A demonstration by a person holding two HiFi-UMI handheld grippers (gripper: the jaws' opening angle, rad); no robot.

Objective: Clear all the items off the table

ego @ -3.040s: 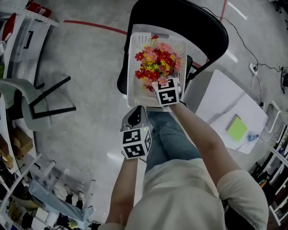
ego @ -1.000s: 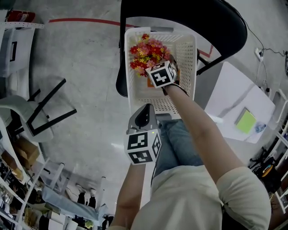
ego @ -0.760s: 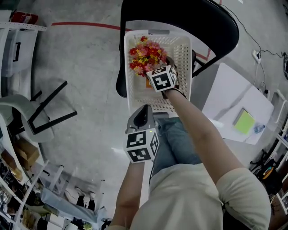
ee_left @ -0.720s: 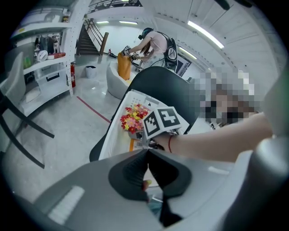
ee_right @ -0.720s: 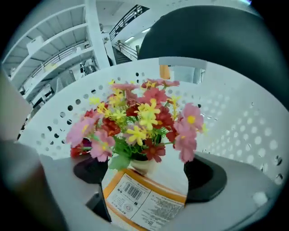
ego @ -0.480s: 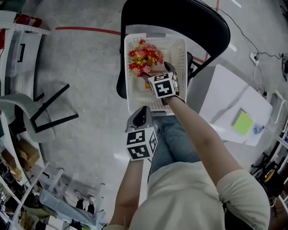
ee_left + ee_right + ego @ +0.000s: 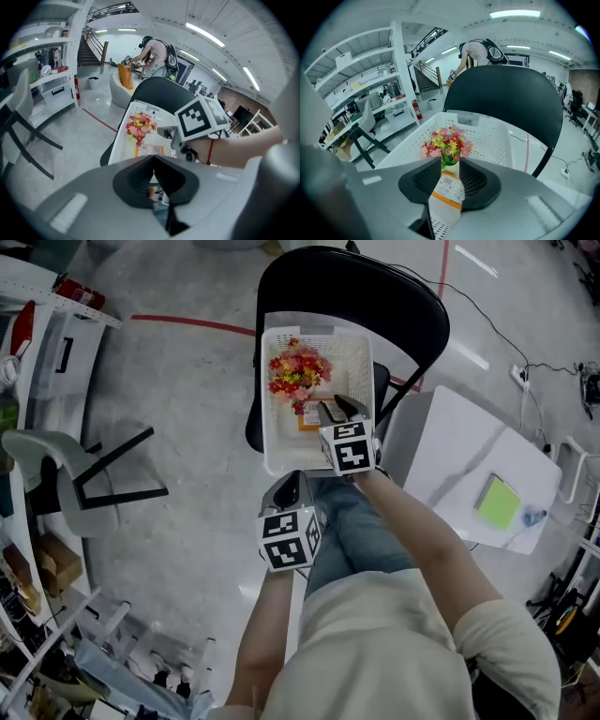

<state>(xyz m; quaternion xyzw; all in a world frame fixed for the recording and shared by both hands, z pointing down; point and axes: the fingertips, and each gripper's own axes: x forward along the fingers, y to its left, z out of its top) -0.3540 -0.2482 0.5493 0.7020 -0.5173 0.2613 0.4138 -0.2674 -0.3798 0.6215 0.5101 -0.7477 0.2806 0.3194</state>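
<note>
Drop-off step looks done: the flowers (image 7: pixel 298 371) sit in the basket (image 7: pixel 362 354) on a chair (image 7: pixel 412 306), at 11 o'clock from the right gripper (image 7: pixel 335 409). Its fingers have just been closing and are now a narrow gap apart, holding nothing. The left gripper (image 7: pixel 289 484) is closed and empty. Likely next move: turn to the table (image 7: pixel 459 451) at 4 o'clock for the green pad (image 7: pixel 494 503).

The basket (image 7: pixel 272 442) is white, with a dotted pattern of holes. The flowers (image 7: pixel 295 371) are red, pink and yellow. Their tag (image 7: pixel 309 418) is white with an orange band and a black barcode. The chair (image 7: pixel 375 296) is black. The floor (image 7: pixel 187 427) is grey, crossed by a red line (image 7: pixel 187 324). The cubes (image 7: pixel 286 540) bear black-and-white squares. The table (image 7: pixel 459 446) is white and its pad (image 7: pixel 494 502) lime green.
</note>
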